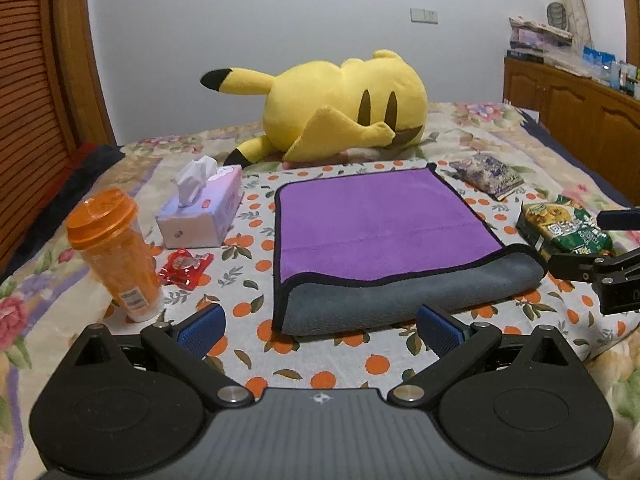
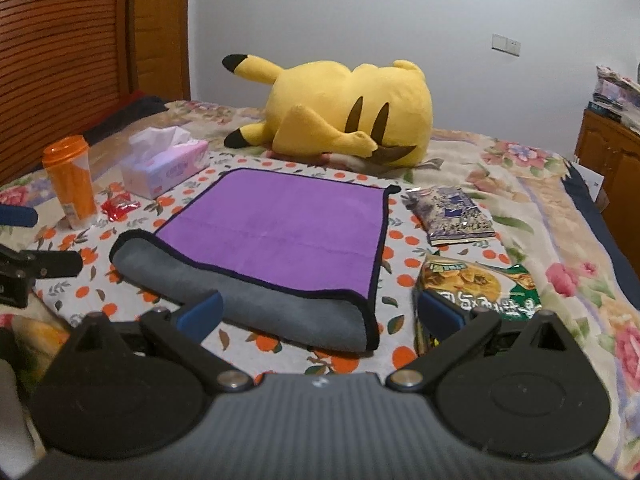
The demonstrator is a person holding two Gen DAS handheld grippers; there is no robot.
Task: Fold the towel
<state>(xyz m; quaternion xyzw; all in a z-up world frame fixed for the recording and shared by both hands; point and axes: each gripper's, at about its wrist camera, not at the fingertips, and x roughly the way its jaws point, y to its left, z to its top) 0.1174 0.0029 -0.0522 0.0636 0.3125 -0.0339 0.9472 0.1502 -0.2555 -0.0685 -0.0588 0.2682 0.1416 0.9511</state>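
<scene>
A purple towel (image 1: 380, 220) with a grey underside and black trim lies on the bed, its near edge rolled over so the grey side shows. It also shows in the right wrist view (image 2: 280, 224). My left gripper (image 1: 320, 326) is open and empty, just in front of the towel's near grey fold. My right gripper (image 2: 320, 316) is open and empty, its left finger by the grey fold and its right finger over a green snack bag (image 2: 476, 284). The right gripper also shows at the right edge of the left wrist view (image 1: 600, 240).
An orange bottle (image 1: 114, 252), a tissue box (image 1: 202, 212) and a red wrapper (image 1: 186, 266) stand left of the towel. A yellow plush toy (image 1: 340, 104) lies behind it. A purple packet (image 1: 486, 176) and the green snack bag (image 1: 564, 228) lie to the right.
</scene>
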